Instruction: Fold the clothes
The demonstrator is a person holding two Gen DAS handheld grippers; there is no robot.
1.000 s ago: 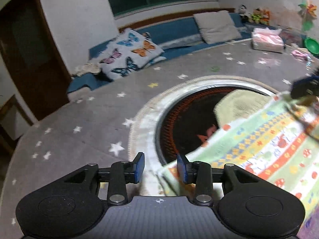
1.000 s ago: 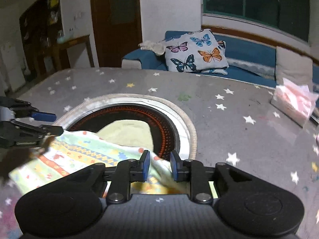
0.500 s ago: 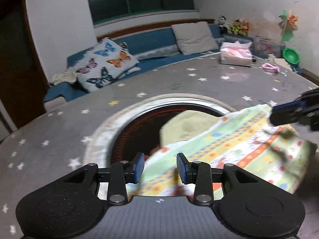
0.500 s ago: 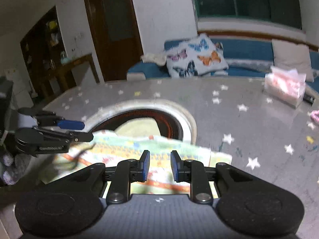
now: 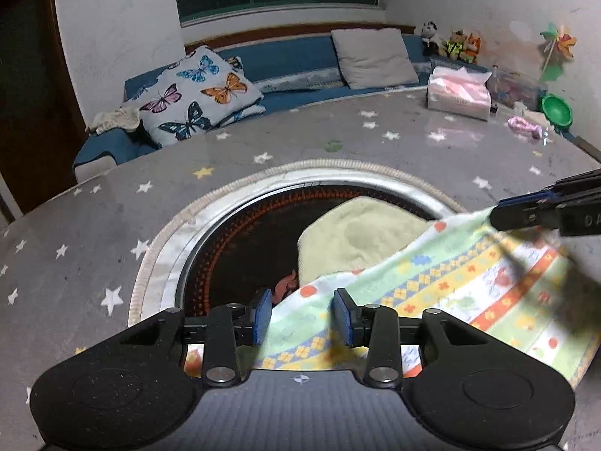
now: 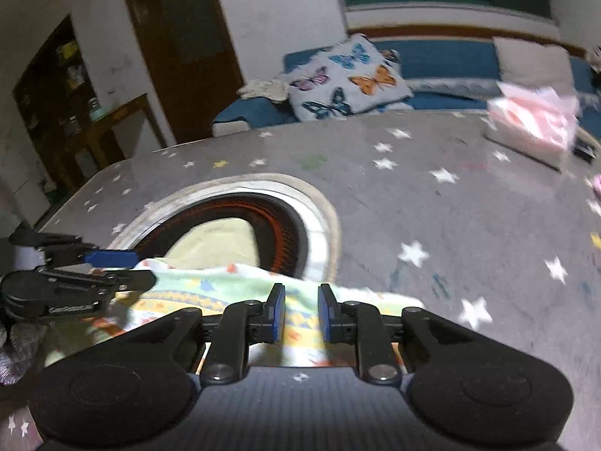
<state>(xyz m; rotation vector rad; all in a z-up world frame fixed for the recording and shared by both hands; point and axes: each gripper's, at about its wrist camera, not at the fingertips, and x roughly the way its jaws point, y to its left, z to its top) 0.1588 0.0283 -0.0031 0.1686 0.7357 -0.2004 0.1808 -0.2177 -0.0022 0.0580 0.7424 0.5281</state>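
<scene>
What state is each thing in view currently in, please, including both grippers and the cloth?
Left gripper: jaws open, patterned cloth lying between them, not pinched.
Right gripper: jaws open, over the cloth's edge.
Patterned cloth: spread partly over the round black inset, rumpled, fold unfinished.
Pale yellow cloth: lying in the inset, partly covered by the patterned cloth.
Tissue pack: on the table, tissue sticking out of the top.
Butterfly pillow: leaning on the blue sofa.

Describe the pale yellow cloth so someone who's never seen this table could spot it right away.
Start at the grey star-patterned table and find its round dark inset. The pale yellow cloth lies inside it, partly under the striped patterned cloth. Unlike that one, it is plain, without print.
</scene>
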